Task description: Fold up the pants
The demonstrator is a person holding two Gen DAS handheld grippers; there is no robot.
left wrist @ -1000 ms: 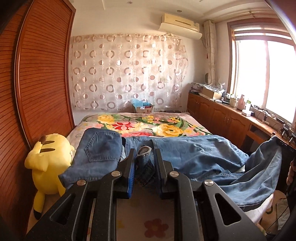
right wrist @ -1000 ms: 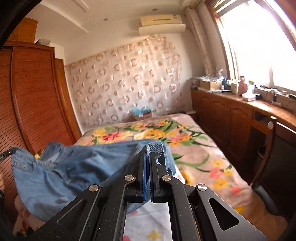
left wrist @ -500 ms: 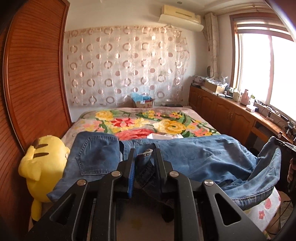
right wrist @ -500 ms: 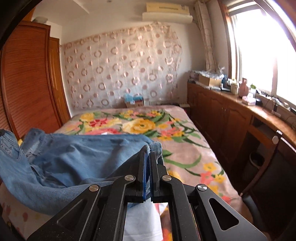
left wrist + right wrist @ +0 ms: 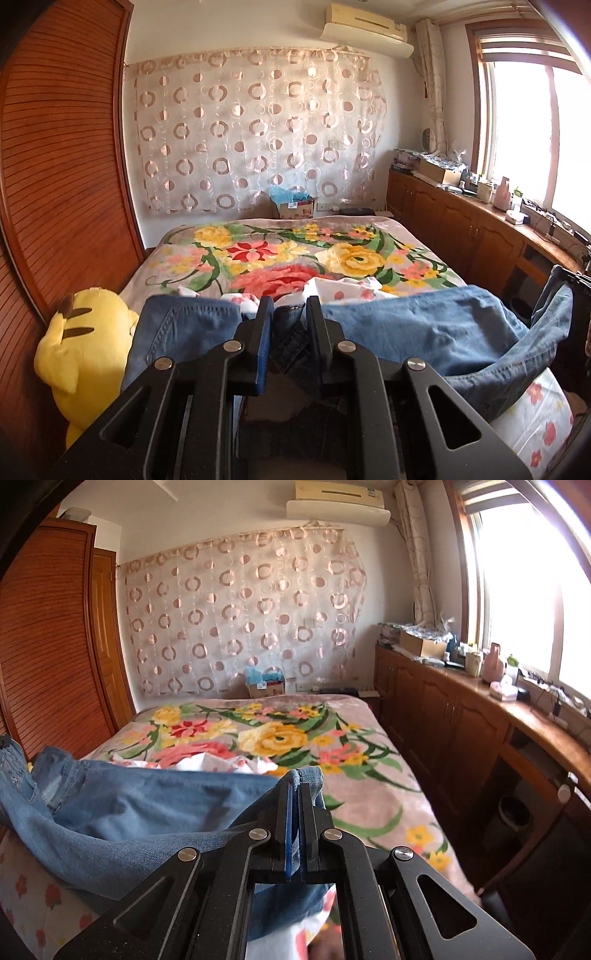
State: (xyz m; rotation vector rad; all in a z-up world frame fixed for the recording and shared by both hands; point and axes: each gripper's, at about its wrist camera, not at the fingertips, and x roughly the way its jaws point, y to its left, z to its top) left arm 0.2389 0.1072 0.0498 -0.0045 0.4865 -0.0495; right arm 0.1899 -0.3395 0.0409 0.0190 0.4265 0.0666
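Along the left side of the room stands a brown slatted wardrobe (image 5: pixel 62 192). At its foot, beside the bed, sits a yellow plush toy (image 5: pixel 79 354) with its back turned to the left wrist camera. Just right of the toy, a pair of blue jeans (image 5: pixel 424 332) stretches across the near end of the bed (image 5: pixel 295 258), which is covered by a blanket with large red and yellow flowers. A white sheet with small red flowers (image 5: pixel 532 417) shows under the jeans at the near right corner.

The left gripper (image 5: pixel 289 314) is clamped on a bunched, darker fold of the jeans at their left end; the cloth fills the narrow gap between the fingers, and a back pocket lies just left of it. From there the denim runs rightward to the right gripper (image 5: pixel 294 786), whose fingers are pressed tight together on the other end of the jeans, with a hem edge poking out above the tips. In the right wrist view the jeans hang in a sagging band leftward from that grip, over the bed's near edge.

Behind the bed, a sheer curtain with circles (image 5: pixel 255 129) covers the far wall, with an air conditioner (image 5: pixel 365 22) above it. Along the right wall runs a wooden bench (image 5: pixel 480 709) cluttered with boxes and bottles, under a bright window (image 5: pixel 535 572).
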